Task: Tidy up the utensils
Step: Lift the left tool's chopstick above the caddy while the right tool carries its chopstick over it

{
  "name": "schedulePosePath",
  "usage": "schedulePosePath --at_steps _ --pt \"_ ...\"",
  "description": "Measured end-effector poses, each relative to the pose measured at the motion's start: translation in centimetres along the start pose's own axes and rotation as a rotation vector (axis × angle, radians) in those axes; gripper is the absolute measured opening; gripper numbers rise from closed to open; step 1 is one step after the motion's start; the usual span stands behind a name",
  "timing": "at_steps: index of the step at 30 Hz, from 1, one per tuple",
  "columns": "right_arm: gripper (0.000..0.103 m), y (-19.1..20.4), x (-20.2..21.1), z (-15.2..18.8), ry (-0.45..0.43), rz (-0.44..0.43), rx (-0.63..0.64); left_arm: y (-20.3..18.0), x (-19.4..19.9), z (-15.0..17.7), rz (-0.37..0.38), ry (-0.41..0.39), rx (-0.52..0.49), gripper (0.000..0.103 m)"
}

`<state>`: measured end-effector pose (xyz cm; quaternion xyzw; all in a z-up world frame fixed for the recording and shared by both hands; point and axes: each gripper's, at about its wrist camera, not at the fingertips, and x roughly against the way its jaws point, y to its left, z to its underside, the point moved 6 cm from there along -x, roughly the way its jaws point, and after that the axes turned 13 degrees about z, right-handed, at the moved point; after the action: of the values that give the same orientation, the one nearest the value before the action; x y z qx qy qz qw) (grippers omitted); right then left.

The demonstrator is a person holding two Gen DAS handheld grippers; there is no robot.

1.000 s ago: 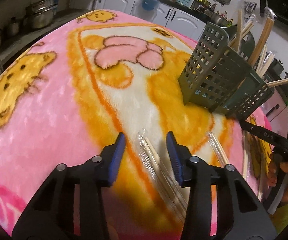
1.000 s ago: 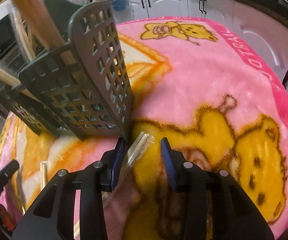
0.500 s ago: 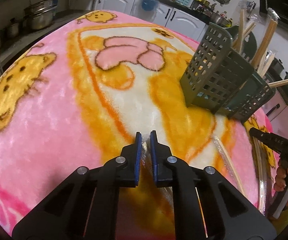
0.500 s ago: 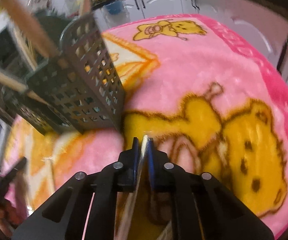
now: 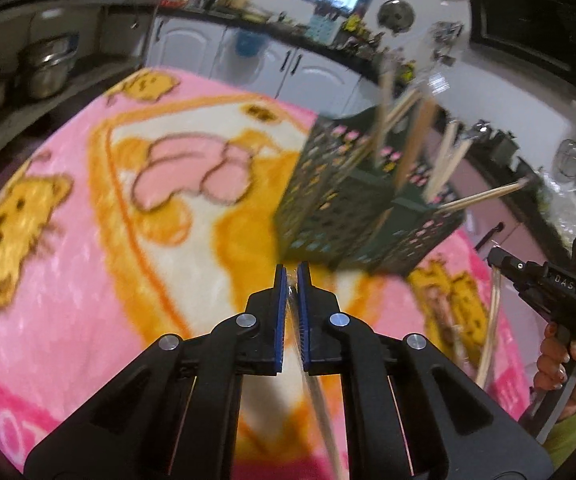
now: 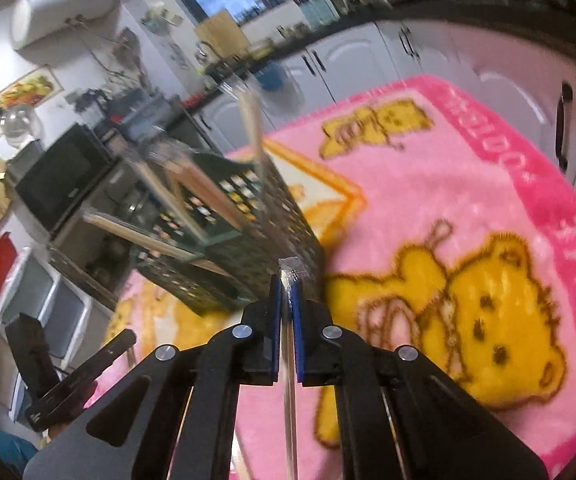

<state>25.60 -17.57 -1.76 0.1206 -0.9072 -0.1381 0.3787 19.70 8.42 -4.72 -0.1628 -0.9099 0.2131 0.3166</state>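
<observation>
Your left gripper [image 5: 292, 270] has its blue-padded jaws pressed together on a clear plastic sleeve of pale wooden chopsticks [image 5: 315, 390]. In the left wrist view the sleeve's long axis runs straight along the fingers: its top end sits pinched at the fingertips and the rest trails back and down under the gripper toward the bottom edge. It hangs above the pink and yellow cartoon-bear fleece blanket [image 5: 88, 240] that covers the table. Ahead and to the right stands the dark green perforated plastic utensil caddy [image 5: 340, 204], blurred, with several wrapped chopstick pairs sticking up and leaning out of its compartments to the right. At the right edge your other hand [image 5: 564, 360] grips the black handle of the second tool, with another wrapped pair [image 5: 490, 328] slanting down below its tip.

In the right wrist view, your right gripper [image 6: 287, 280] is likewise clamped, on a second clear-wrapped chopstick pair [image 6: 290, 400]. The crinkled wrapper end pokes just past the fingertips, pointing at the caddy's near corner [image 6: 288, 224]; the long axis follows the fingers back toward the camera. The caddy stands just beyond the tips, its sticks leaning left. Your left tool [image 6: 80, 372] shows at lower left over the blanket's edge.
</observation>
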Motion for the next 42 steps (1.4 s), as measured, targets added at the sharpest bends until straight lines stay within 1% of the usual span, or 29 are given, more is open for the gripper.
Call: schedulePosePath --at_steps 4,8,12,17,19,24,32,42 --pt "0.005 1.6 2.5 -0.6 -0.062 -0.019 0.042 -3.0 0.6 -1.4 0.045 -0.02 -0.054 0.003" --pt "0.005 3.1 4.7 -1.4 -0.131 -0.029 0.091 -5.3 1.3 -2.8 0.075 -0.048 -0.097 0.002" --pt "0.005 3.8 6.3 -1.9 -0.207 -0.011 0.128 -7.5 2.0 -4.6 0.1 -0.086 -0.143 0.002" --pt "0.005 4.6 8.2 -2.4 -0.312 0.0 0.176 -9.7 2.8 -6.3 0.125 -0.124 -0.187 0.002" --pt "0.005 4.8 8.7 -2.7 -0.342 0.0 0.189 -10.5 3.0 -6.9 0.132 -0.134 -0.205 0.002" --pt "0.005 5.1 9.4 -3.6 -0.395 0.01 0.202 -12.6 3.3 -8.1 0.151 -0.156 -0.242 0.002" --pt "0.005 5.8 9.3 -5.2 -0.439 0.004 0.209 -15.1 3.7 -10.3 0.166 -0.194 -0.299 0.002" --pt "0.005 7.5 9.1 -9.1 -0.516 -0.011 0.22 -16.7 3.5 -14.2 0.163 -0.258 -0.332 0.002"
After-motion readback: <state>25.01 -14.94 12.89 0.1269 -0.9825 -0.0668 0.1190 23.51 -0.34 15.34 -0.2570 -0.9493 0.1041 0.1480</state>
